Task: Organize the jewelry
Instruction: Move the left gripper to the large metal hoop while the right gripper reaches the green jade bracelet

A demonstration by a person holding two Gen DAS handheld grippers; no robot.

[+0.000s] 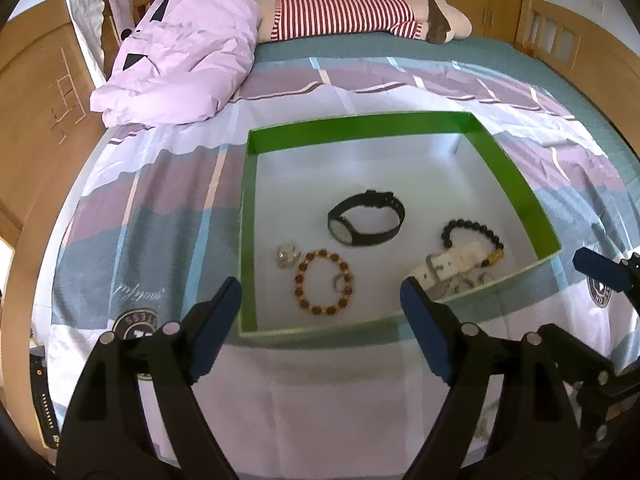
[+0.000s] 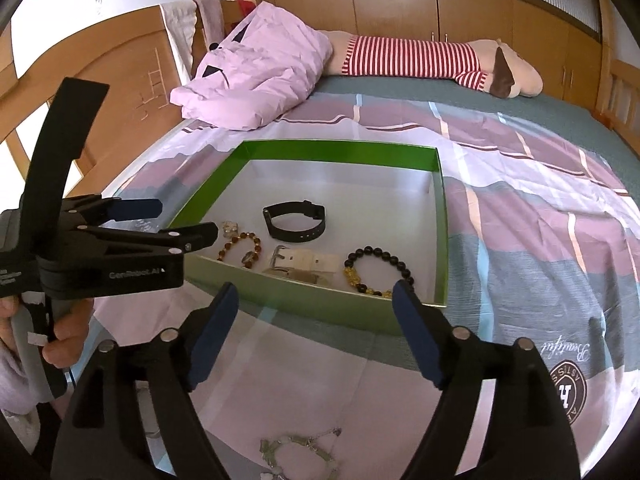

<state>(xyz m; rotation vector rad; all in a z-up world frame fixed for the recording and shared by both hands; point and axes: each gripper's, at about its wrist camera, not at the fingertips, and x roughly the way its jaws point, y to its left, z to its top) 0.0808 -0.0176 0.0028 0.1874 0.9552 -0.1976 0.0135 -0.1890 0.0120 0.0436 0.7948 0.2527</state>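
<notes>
A green box [image 1: 516, 184] with a white floor lies on the bed. Inside it are a black watch [image 1: 366, 218], a brown bead bracelet [image 1: 324, 284], a black bead bracelet [image 1: 474, 236], a white strap [image 1: 452, 264] and a small silver piece [image 1: 287, 255]. My left gripper [image 1: 320, 286] hovers open over the box's near edge, holding nothing. My right gripper [image 2: 315, 289] is open and empty too, above the near wall of the box [image 2: 440, 216]. A pale green bracelet [image 2: 298, 452] lies on the sheet under the right gripper. A hand [image 2: 60, 340] holds the left gripper [image 2: 186, 219].
A crumpled pink quilt [image 1: 180, 52] sits at the far left of the bed. A striped plush toy [image 1: 360, 16] lies along the far side. A wooden headboard [image 1: 36, 112] rises at left. Patterned sheet [image 2: 540, 220] surrounds the box.
</notes>
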